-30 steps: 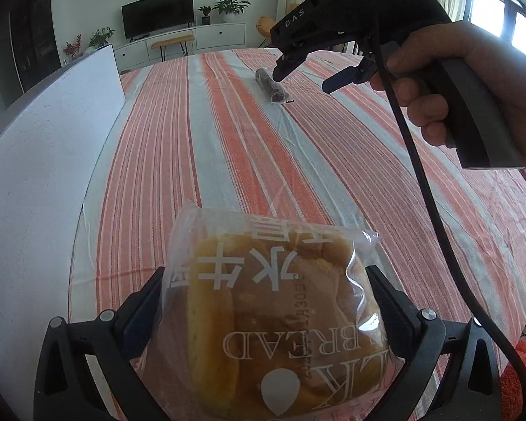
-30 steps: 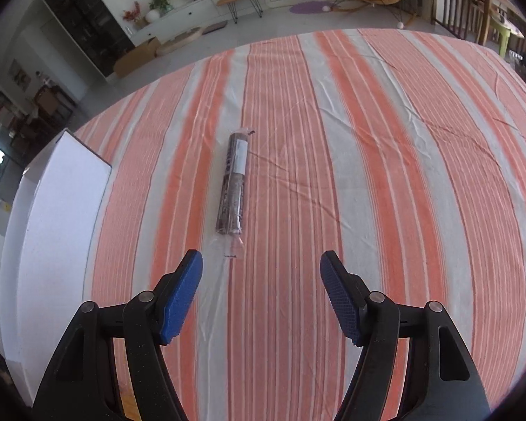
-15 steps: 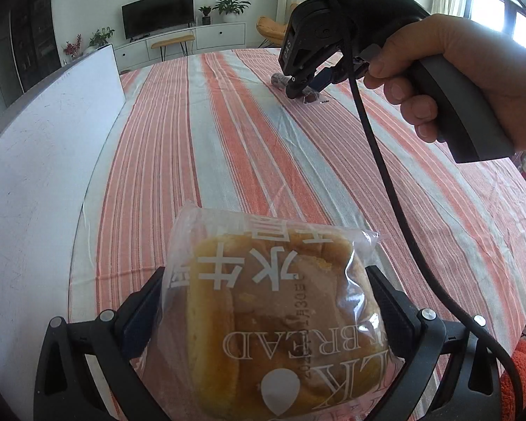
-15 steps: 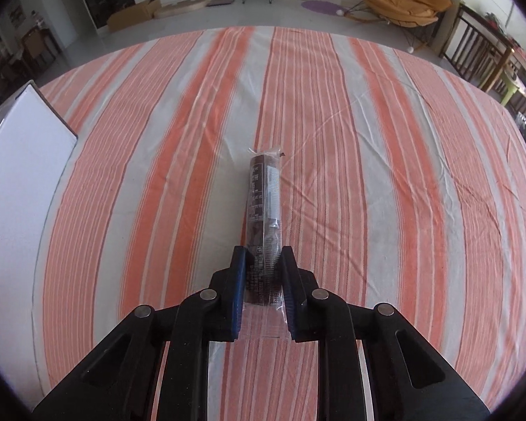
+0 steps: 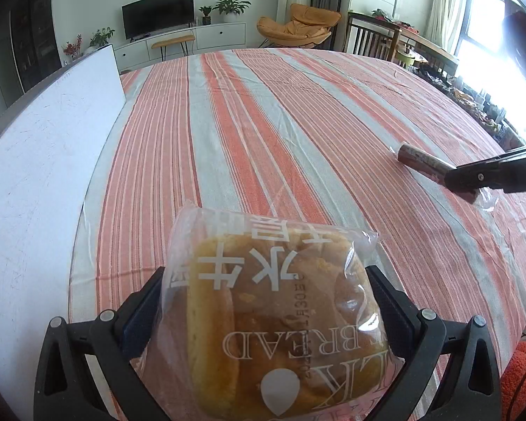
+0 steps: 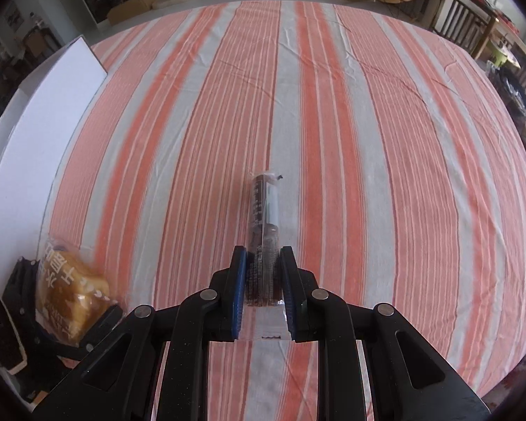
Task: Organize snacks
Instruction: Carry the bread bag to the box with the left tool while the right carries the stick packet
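Observation:
My left gripper [image 5: 263, 301] is shut on a clear bag of golden milk bread [image 5: 273, 319], held above the striped tablecloth; the bread also shows in the right wrist view [image 6: 70, 291]. My right gripper [image 6: 263, 273] is shut on the near end of a long dark brown snack stick in clear wrap [image 6: 264, 224], which points away from me over the cloth. In the left wrist view the snack stick [image 5: 420, 158] sticks out of the right gripper [image 5: 473, 179] at the far right.
A white box [image 5: 38, 161] stands along the table's left side, also in the right wrist view [image 6: 35, 119]. The orange and grey striped tablecloth [image 6: 368, 140] covers the table. Chairs and a TV cabinet lie beyond the far edge.
My right gripper closed on the snack stick and carried it back from the far middle of the table to the right side. The left gripper kept its hold on the bread.

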{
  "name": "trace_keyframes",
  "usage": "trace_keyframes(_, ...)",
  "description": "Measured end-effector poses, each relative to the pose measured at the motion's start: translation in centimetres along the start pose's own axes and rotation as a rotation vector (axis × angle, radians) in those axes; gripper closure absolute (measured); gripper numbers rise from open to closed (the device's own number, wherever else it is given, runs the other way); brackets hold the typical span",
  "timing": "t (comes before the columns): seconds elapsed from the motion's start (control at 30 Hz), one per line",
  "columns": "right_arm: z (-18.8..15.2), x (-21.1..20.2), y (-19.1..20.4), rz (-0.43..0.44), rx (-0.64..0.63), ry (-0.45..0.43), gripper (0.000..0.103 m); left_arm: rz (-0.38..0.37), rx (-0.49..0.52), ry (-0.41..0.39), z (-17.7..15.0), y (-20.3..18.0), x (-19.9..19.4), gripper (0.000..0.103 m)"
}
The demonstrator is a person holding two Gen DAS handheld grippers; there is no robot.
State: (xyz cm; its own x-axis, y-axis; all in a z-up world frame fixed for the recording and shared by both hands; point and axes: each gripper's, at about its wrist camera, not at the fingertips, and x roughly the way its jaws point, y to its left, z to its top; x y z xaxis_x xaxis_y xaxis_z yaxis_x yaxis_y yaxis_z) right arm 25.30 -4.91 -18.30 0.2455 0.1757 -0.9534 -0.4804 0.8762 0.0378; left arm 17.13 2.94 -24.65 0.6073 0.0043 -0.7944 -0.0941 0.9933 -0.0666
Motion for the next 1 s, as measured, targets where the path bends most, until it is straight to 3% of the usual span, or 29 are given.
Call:
trace_keyframes(0.23, -9.4, -0.7, 0.4, 0.037, 0.058, -0.021, 0.083, 0.000, 0.000, 0.000, 0.0, 0.0, 0.0, 0.000)
trace_keyframes(0.3, -11.0, -1.1, -0.2, 0.070, 0.101, -0.069, 0.080, -0.001, -0.001, 0.000, 0.0, 0.0, 0.0, 0.000)
trace_keyframes(0.37, -11.6, -1.4, -1.4, 0.124, 0.170, -0.070, 0.075, -0.008, -0.004, 0.001, 0.0, 0.1, -0.1, 0.000)
trace_keyframes(0.43, -11.4, -2.0, -2.5, 0.146, 0.233, -0.072, 0.045, -0.023, -0.001, 0.025, 0.2, 0.2, -0.2, 0.000)
trace_keyframes(0.5, -10.8, -2.9, -2.8, 0.117, 0.221, -0.080, 0.042, -0.030, -0.008, 0.088, 0.5, 0.6, -0.3, 0.000)
trace_keyframes(0.6, -9.5, -2.9, -2.1, 0.072, 0.166, -0.057, 0.042, -0.027, -0.040, 0.111, 0.5, 1.2, -1.4, 0.000)
trace_keyframes(0.8, -8.7, -0.9, 0.6, -0.003, 0.090, -0.031, 0.048, 0.008, 0.049, 0.154, 0.2, 0.0, -2.3, 0.000)
trace_keyframes(0.83, -8.8, -0.5, 0.8, -0.022, 0.083, -0.020, 0.066, 0.011, 0.058, 0.172, 0.1, -0.1, -2.0, 0.000)
trace_keyframes(0.9, -9.0, -0.5, 1.0, -0.057, 0.081, -0.022, 0.083, -0.005, 0.037, 0.172, -0.2, 0.4, -2.0, 0.000)
trace_keyframes(1.0, -10.0, -1.4, 0.3, 0.002, 0.133, -0.023, 0.084, -0.053, -0.011, 0.141, -0.4, 0.9, -3.0, 0.024)
